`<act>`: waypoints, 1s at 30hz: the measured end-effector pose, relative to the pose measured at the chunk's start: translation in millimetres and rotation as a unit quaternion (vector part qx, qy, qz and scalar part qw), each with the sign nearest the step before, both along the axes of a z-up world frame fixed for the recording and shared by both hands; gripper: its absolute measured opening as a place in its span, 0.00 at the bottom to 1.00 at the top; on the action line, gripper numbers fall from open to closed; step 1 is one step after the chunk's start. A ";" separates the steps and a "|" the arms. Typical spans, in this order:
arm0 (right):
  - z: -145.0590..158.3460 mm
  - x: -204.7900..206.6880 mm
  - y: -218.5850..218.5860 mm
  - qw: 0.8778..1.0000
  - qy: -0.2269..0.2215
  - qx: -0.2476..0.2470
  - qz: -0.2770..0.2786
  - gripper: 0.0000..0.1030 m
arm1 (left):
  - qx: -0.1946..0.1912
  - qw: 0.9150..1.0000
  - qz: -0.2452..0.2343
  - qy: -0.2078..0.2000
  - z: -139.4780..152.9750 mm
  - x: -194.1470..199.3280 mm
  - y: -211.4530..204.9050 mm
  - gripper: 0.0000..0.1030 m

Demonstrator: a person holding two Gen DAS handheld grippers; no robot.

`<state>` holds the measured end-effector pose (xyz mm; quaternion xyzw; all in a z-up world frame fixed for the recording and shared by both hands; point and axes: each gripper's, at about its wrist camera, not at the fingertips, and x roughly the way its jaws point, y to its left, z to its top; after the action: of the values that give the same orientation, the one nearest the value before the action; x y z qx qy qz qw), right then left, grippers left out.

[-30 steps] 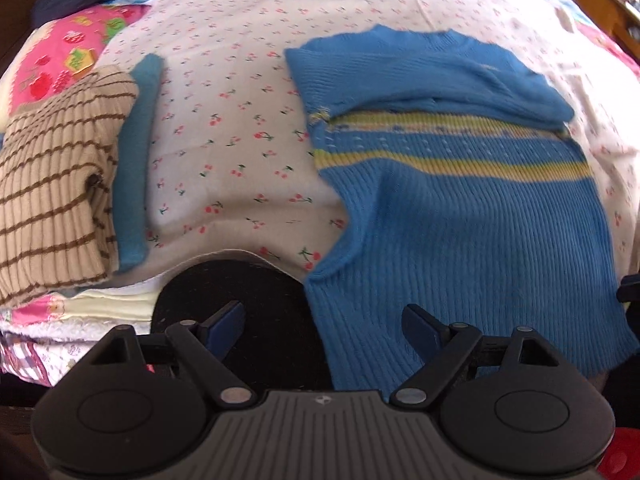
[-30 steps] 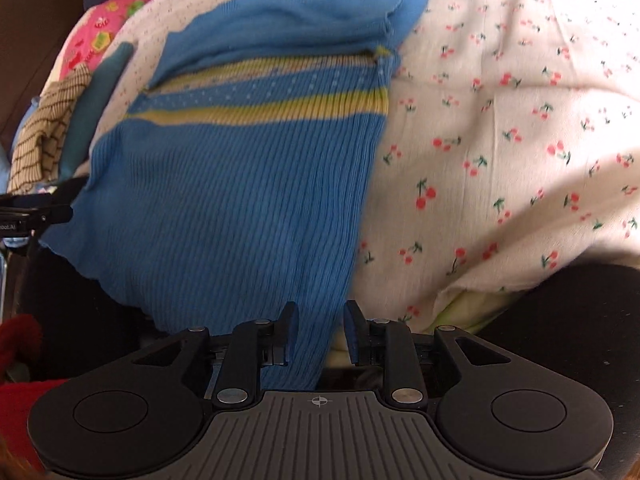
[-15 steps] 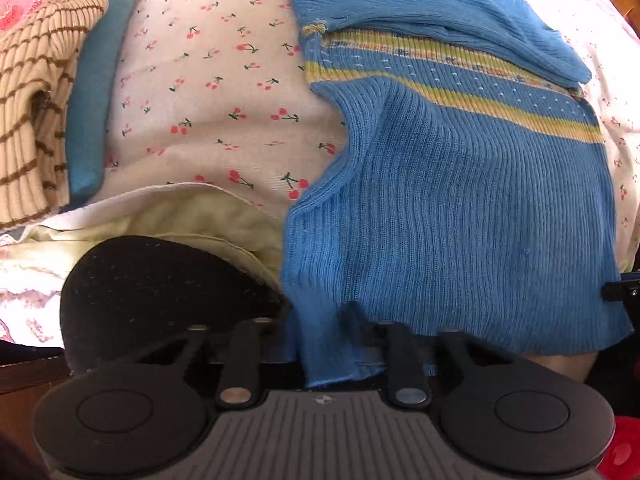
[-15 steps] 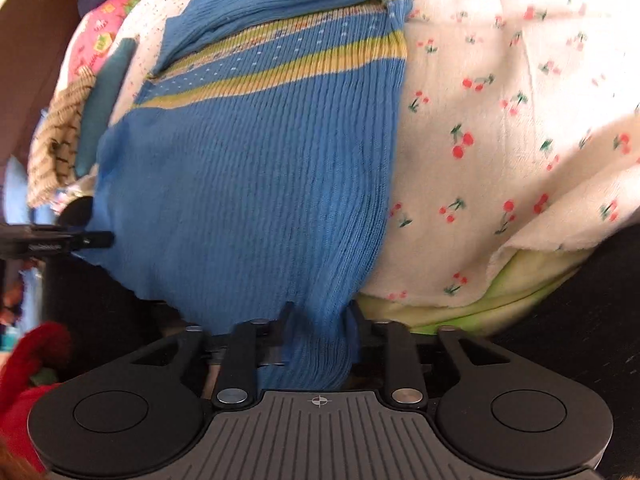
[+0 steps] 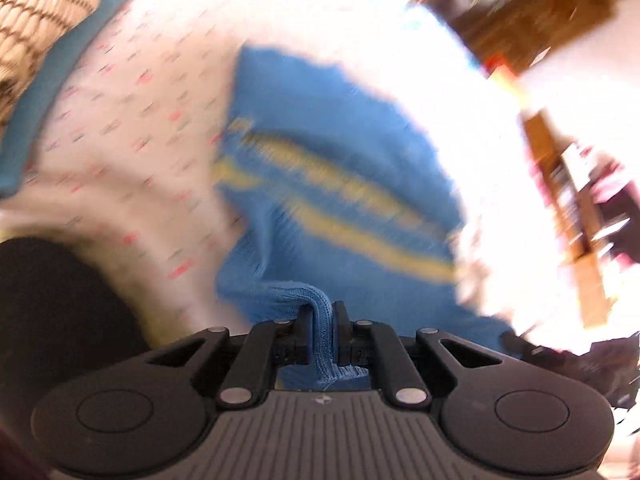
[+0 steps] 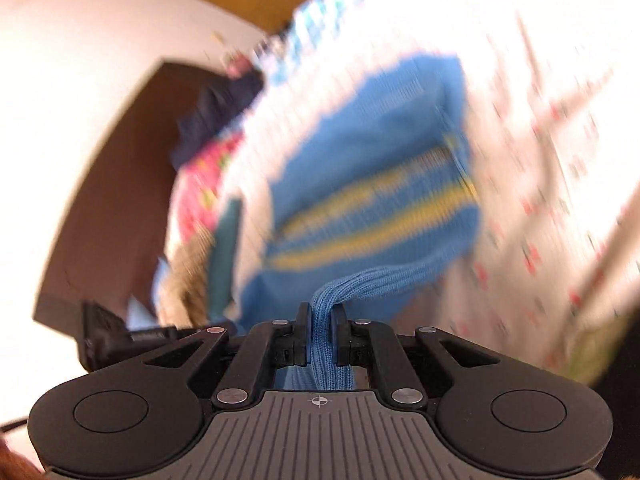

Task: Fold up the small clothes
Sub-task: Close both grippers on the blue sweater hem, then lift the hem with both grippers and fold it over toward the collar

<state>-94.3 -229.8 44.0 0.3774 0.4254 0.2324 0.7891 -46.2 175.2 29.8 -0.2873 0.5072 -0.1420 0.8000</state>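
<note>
A blue knit sweater [image 5: 340, 184] with yellow stripes lies on a cherry-print bedspread [image 5: 132, 128]; it also shows in the right wrist view [image 6: 380, 184]. My left gripper [image 5: 322, 312] is shut on the sweater's bottom hem and lifts it. My right gripper [image 6: 322, 316] is shut on the hem's other corner, with the knit bunched between its fingers. Both views are blurred by motion.
A folded brown-striped sweater [image 5: 36, 40] and a folded teal garment [image 5: 52, 92] lie at the left of the bed. A dark wooden headboard [image 6: 120, 184] stands at the left in the right wrist view. Wooden furniture [image 5: 560, 24] stands past the bed's far right.
My left gripper went from open to shut on the hem. Both grippers have lifted the hem and swung it forward over the sweater. The views tilted up and blurred.
</note>
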 end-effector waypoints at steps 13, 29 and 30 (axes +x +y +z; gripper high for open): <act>5.3 125.1 -19.6 0.980 -0.047 0.056 -0.187 0.09 | -0.101 0.977 0.137 -0.130 13.0 118.1 16.1 0.14; -39.5 181.7 -22.2 0.974 -0.031 0.036 -0.223 0.38 | -0.024 0.966 0.236 -0.104 -47.3 180.3 29.8 0.26; -36.0 181.9 -22.8 0.973 -0.037 0.033 -0.227 0.38 | -0.013 0.965 0.236 -0.109 -44.8 177.0 27.9 0.29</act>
<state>87.6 -252.5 8.0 0.4812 0.2917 0.0750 0.8232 130.8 203.1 -15.0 -0.3922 0.3328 0.0141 0.8575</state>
